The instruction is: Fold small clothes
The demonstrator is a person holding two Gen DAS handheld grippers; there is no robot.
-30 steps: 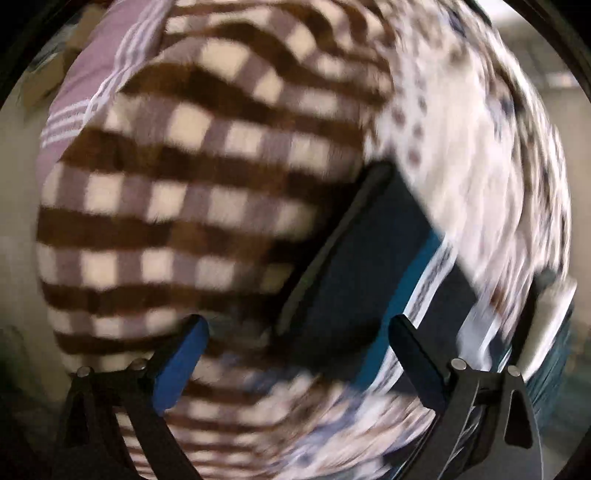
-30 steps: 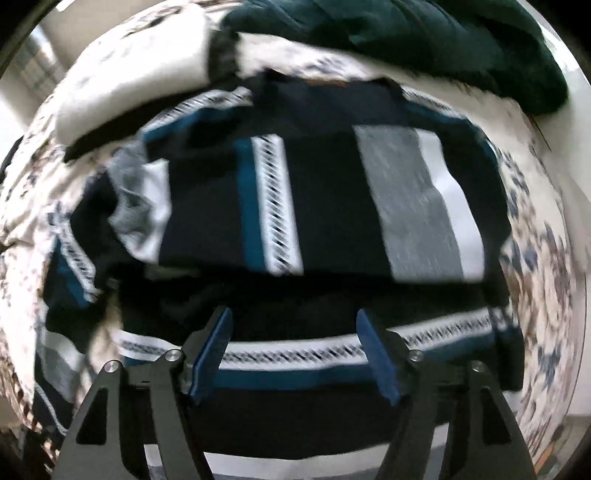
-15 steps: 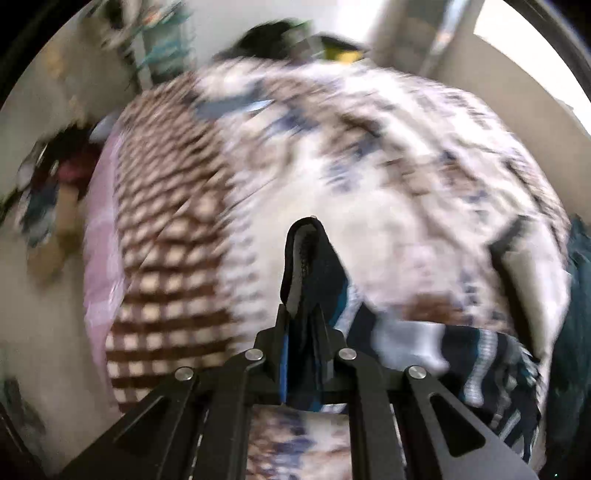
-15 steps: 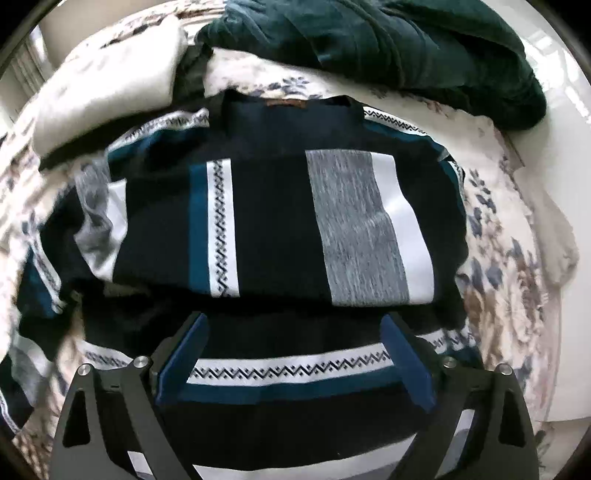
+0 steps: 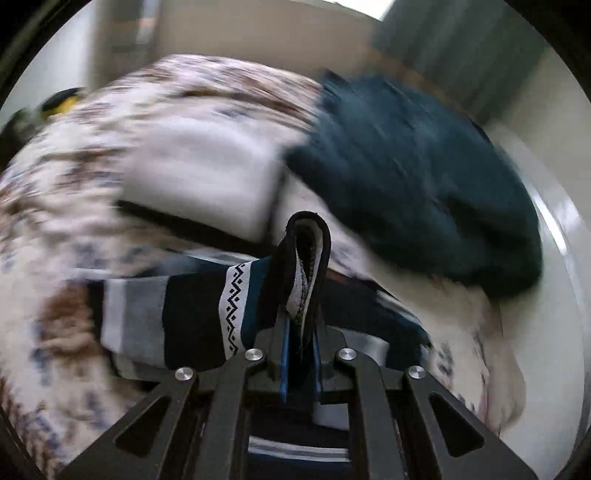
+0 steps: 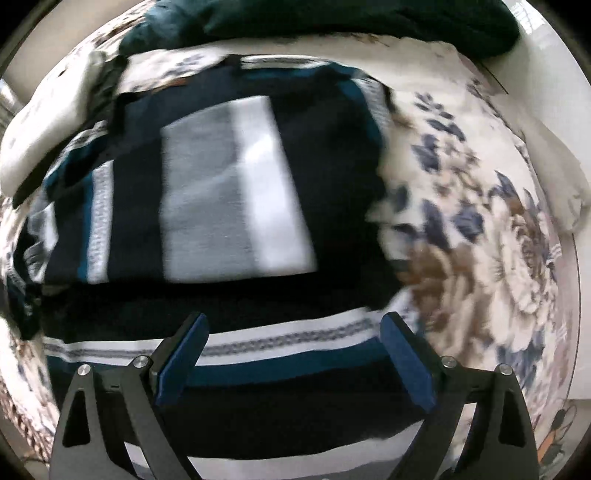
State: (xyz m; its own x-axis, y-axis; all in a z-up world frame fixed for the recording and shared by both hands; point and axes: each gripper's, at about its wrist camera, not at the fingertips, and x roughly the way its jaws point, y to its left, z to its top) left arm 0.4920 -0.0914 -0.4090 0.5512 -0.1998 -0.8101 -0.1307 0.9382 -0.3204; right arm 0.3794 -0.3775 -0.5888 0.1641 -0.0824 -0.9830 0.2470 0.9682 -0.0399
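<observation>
In the left wrist view, the left gripper point(image 5: 300, 354) has its two blue-padded fingers pressed close together on a looped edge of the striped sweater point(image 5: 207, 306), a fold of dark trim with a white underside standing up between them. The rest of the sweater trails to the left, showing grey, navy, teal and a white zigzag band, and lies on the floral bedspread point(image 5: 66, 206). Beyond the pinched fold sit a folded white garment point(image 5: 207, 181) and, to its right, a dark teal fleece point(image 5: 424, 184), both blurred. In the right wrist view, the right gripper point(image 6: 295, 354) hangs over the sweater point(image 6: 229, 192) with its fingers spread wide and nothing between the pads; under them run the white patterned band and a teal stripe of the near portion. The sweater's broad grey and white panels lie farther off, the bedspread point(image 6: 480, 229) shows to the right, and the teal fleece point(image 6: 332, 18) lies along the top edge.
</observation>
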